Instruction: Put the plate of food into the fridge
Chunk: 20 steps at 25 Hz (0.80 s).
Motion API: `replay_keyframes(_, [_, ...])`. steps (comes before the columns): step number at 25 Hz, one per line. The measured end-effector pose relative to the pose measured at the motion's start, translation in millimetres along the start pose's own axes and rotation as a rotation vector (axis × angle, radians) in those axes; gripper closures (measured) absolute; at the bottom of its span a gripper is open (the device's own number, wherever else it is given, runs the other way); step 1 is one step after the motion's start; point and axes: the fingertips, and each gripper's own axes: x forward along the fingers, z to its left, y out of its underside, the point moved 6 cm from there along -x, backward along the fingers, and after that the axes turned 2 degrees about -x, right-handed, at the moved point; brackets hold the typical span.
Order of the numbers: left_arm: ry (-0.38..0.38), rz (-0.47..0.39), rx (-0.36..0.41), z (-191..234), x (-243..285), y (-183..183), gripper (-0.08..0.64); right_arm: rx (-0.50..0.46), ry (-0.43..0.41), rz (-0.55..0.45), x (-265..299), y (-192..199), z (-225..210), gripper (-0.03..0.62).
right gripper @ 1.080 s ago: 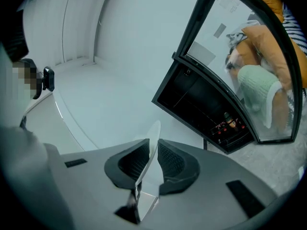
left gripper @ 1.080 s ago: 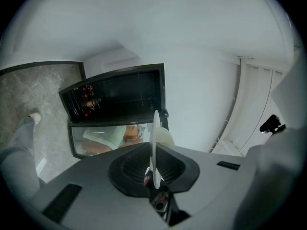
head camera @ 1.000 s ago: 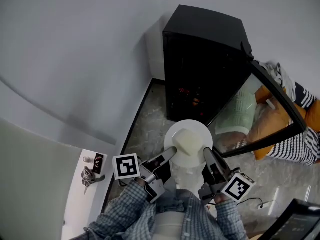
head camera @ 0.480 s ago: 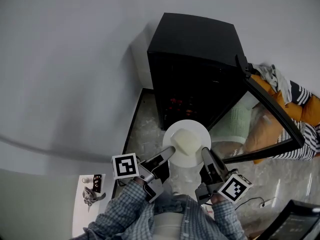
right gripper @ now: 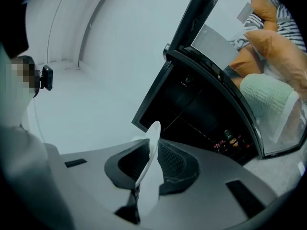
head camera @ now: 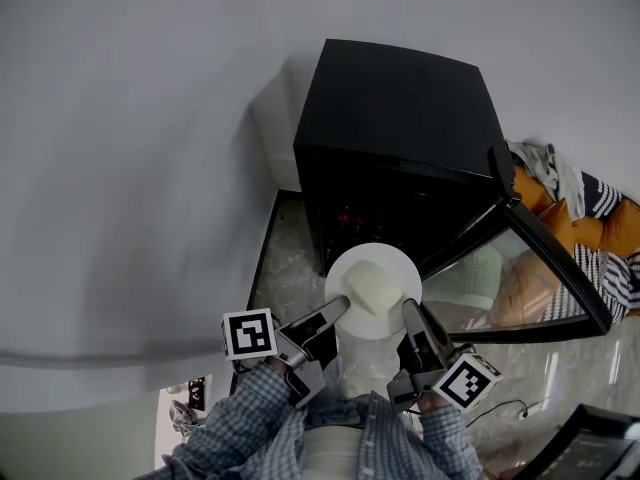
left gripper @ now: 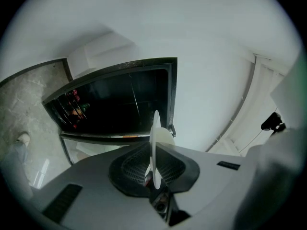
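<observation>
I hold the plate point(head camera: 395, 266) level between my two grippers, in the air in front of the fridge point(head camera: 400, 108). My left gripper point(head camera: 338, 310) is clamped on the plate's left rim. In the left gripper view the thin white edge stands upright between the two ribbed pads, which press on it from both sides. My right gripper point(head camera: 410, 311) pinches the right rim in the same way, jaws nearly together with only the plate's thickness between them. Neither gripper carries anything else.

A pale, blocky piece of food point(head camera: 368, 286) lies near the middle of the plate; I cannot tell what kind it is.

The fridge is a black box standing on the speckled floor point(head camera: 288, 260), close against the white wall point(head camera: 150, 118). Its glass door point(head camera: 490, 288) is swung wide open to my right. The plate's far rim is just short of the open front, outside the cabinet. The inside is dark. A few small coloured things point(left gripper: 74, 107), perhaps bottles, sit low on the shelves.

Orange cushions point(head camera: 605, 230) and striped cloth point(head camera: 602, 190) lie beyond the open door. My checked sleeves point(head camera: 250, 418) show at the bottom of the head view.
</observation>
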Motion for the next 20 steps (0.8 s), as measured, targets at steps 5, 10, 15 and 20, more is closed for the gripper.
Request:
replay_keyframes(5, [-0.001,0.033,-0.006,5,11,-33,0.537,0.010,0.029,-0.015,29,-4,-3,0.532])
replay_keyframes(10, [-0.015,0.066,-0.021,12,18,-56,0.537,0.008,0.071,-0.023,48,-6,-8,0.532])
replay_keyframes(15, [-0.014,0.065,-0.052,14,21,-60,0.537,0.031,0.087,-0.036,54,-7,-8,0.535])
replay_keyframes(20, [-0.021,0.047,-0.046,19,28,-66,0.537,0.023,0.104,-0.027,61,-12,-13,0.535])
